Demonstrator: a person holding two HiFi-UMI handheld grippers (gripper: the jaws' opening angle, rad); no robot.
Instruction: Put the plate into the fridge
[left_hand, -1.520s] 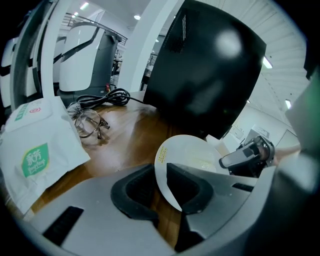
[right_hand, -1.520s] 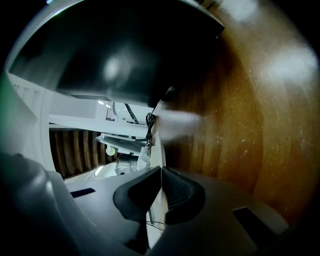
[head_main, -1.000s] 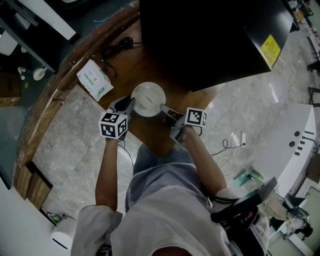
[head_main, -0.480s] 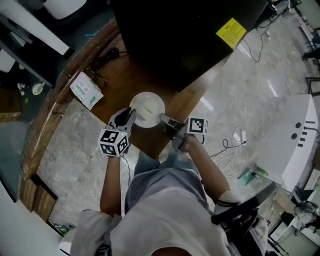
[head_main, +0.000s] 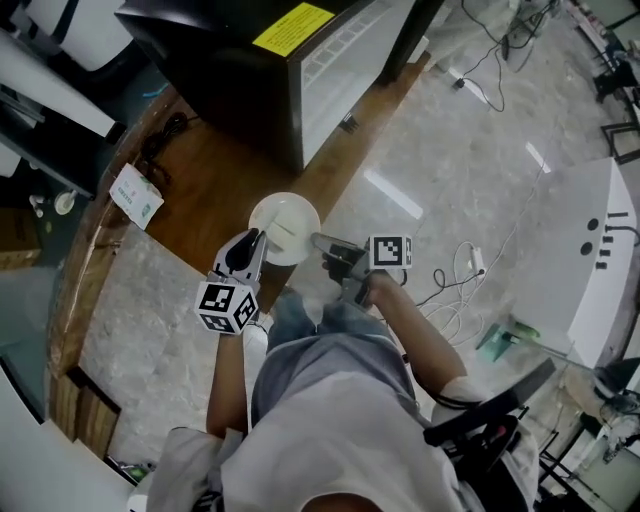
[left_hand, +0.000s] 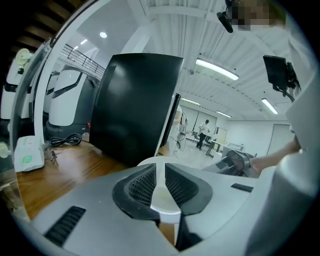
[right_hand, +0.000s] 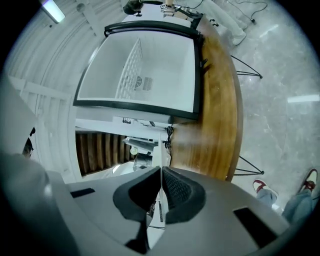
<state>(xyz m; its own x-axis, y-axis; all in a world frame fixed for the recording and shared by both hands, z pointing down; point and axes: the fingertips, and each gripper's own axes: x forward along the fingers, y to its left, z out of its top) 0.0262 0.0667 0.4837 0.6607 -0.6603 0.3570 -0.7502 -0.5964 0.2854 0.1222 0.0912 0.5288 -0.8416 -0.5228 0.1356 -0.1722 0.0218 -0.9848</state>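
A white plate (head_main: 284, 228) hangs above the edge of the wooden table (head_main: 205, 190), held at both sides. My left gripper (head_main: 257, 241) is shut on its left rim, and in the left gripper view the plate (left_hand: 163, 195) fills the gap between the dark pads of that gripper (left_hand: 161, 186). My right gripper (head_main: 320, 241) is shut on the right rim; in the right gripper view the plate (right_hand: 160, 176) shows edge-on as a thin white line. The black fridge (head_main: 235, 55) stands beyond with its white inside (head_main: 345, 65) exposed, also facing the right gripper view as the fridge inside (right_hand: 145, 75).
A white and green packet (head_main: 137, 195) lies on the table's left part. Cables (head_main: 470, 268) trail over the marble floor on the right. A white curved machine (head_main: 600, 260) stands at the far right. A person (left_hand: 204, 131) stands far off in the hall.
The view has swung round the fridge: its white open front now shows where only its black top did. The plate and both grippers have drifted slightly left, still gripped the same way.
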